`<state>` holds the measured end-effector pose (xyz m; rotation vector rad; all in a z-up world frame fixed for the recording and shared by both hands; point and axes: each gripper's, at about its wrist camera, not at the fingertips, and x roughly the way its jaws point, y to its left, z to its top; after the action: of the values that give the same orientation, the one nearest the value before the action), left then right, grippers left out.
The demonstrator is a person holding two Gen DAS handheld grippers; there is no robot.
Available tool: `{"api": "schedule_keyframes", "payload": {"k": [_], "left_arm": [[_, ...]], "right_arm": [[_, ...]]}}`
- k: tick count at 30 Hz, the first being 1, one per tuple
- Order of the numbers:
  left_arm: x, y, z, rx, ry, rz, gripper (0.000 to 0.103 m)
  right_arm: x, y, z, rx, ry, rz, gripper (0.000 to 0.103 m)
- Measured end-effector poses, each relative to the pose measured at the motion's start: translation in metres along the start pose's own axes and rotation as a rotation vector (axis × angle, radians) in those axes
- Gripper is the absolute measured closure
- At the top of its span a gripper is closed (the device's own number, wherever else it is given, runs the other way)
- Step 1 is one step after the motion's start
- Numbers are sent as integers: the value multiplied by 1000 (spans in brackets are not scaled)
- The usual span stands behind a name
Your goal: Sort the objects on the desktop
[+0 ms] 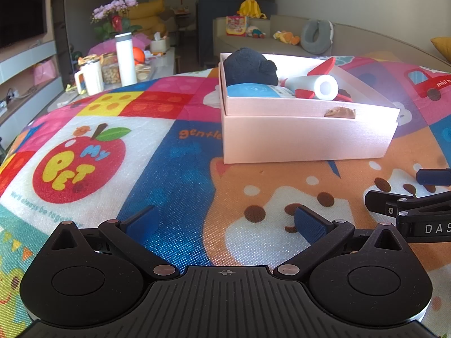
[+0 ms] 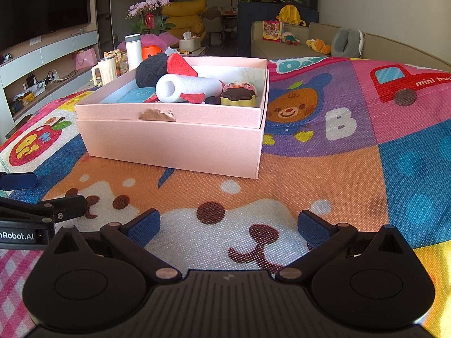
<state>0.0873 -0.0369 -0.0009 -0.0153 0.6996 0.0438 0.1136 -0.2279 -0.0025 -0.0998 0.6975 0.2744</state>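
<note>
Left wrist view: a pink box (image 1: pixel 307 138) sits on a colourful mat (image 1: pixel 157 155), its tray nested in a deeper base. Inside lie a dark plush (image 1: pixel 249 66) at the back left, a blue pouch (image 1: pixel 248 90) in front of it, and a white foam rocket (image 1: pixel 315 84) with red fins lying on its side, hollow end toward the camera. A torn brown tape patch (image 1: pixel 339 112) marks the tray's front wall. The left gripper (image 1: pixel 225 222) hangs low over the mat with jaws spread wide and nothing between them. The right gripper's tip shows at the right edge. Behind the mat stand a white bottle (image 1: pixel 125 57) and a cream mug (image 1: pixel 90 77) on a side table, with a sofa (image 1: pixel 282 39) farther back.

Right wrist view: the same box (image 2: pixel 174 143) stands ahead and left of centre. Beside the rocket (image 2: pixel 188 88), at the tray's right end, is a small pink-and-yellow toy (image 2: pixel 239 94); the plush (image 2: pixel 152 69) is behind. The right gripper (image 2: pixel 228 224) is also spread wide and empty, above the mat (image 2: pixel 324 174). The left gripper (image 2: pixel 42 211) shows at the left edge. A television (image 2: pixel 45 5) hangs on the left wall.
</note>
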Motion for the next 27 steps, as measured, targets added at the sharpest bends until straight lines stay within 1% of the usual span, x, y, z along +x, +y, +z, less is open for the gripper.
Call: {"api": "schedule_keyframes", "payload": {"k": [7, 10, 12, 14, 27], "left_arm": [[-2, 6, -1, -4, 1, -2, 0], [-3, 9, 4, -16, 33, -22, 0], [-1, 6, 7, -7, 54, -12, 0], [-2, 1, 6, -2, 45, 4, 0], [0, -1, 4, -13, 26, 2, 0]], "right_arm": [[0, 0, 0, 0, 0, 0, 0], [-1, 0, 0, 0, 0, 0, 0], [0, 0, 0, 0, 0, 0, 0], [0, 0, 0, 0, 0, 0, 0], [0, 0, 0, 0, 0, 0, 0]]}}
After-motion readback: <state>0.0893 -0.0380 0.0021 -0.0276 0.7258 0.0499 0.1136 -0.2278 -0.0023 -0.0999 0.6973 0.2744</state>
